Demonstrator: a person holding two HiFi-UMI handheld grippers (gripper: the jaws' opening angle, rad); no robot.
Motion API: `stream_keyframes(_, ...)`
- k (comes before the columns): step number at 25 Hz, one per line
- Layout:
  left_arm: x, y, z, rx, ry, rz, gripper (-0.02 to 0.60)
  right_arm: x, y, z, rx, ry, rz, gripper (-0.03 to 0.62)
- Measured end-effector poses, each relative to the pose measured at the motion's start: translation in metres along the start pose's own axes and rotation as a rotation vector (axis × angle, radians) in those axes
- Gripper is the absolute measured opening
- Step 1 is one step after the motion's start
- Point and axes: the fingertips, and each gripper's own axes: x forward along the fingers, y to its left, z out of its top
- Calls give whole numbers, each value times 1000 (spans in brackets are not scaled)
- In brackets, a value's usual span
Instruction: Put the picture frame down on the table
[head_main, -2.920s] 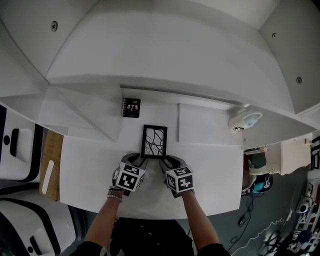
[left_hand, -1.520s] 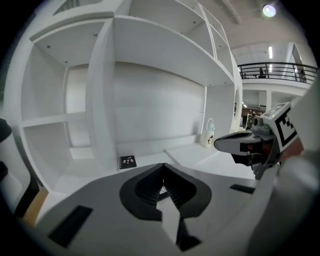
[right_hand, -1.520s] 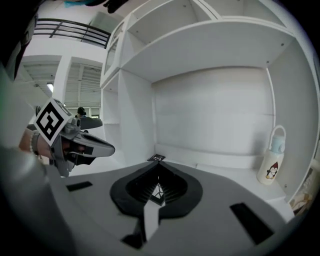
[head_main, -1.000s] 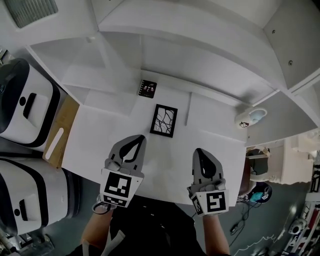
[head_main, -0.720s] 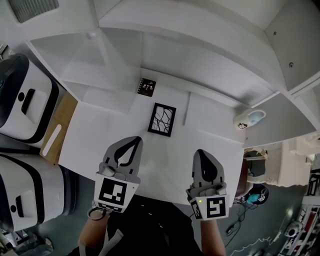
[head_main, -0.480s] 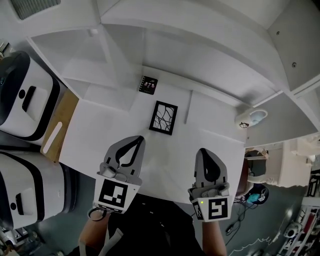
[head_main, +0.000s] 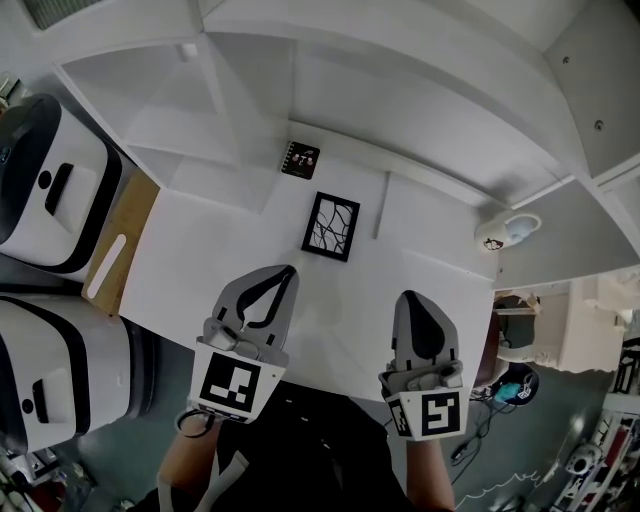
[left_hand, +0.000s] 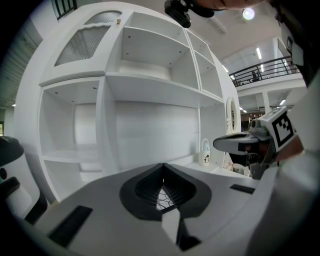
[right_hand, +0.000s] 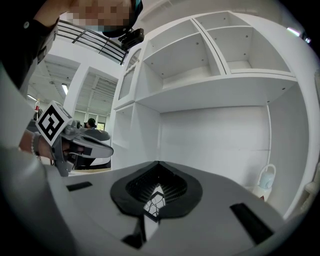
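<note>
2 hand-held grippers sit at the near edge of the counter (head_main: 200, 260), the left hand-held gripper (head_main: 285, 278) and the right hand-held gripper (head_main: 411, 300). Each has its jaws pressed fully together and nothing in its grasp. The picture frame (head_main: 331, 226) lies flat on the counter beyond them, well apart from both and roughly between their lines. Its long axis runs away from the person toward the shelf unit (head_main: 380, 110), with the far end leaning slightly right. It is a black-rimmed rectangle around a white sheet crossed by black branching lines. Only the head view shows its whole outline and, beyond it, a small black item (head_main: 301, 160), perhaps a notebook. Each gripper view shows just a sliver of the frame through the opening behind the closed jaw tips. Each also shows the shelves rising upright and the other hand-held gripper alongside.
</note>
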Motion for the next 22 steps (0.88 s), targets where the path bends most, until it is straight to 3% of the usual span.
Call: stream_keyframes(22, -4, 0, 0, -30, -5, -27, 2, 2, 7, -5, 2, 30, 7, 2)
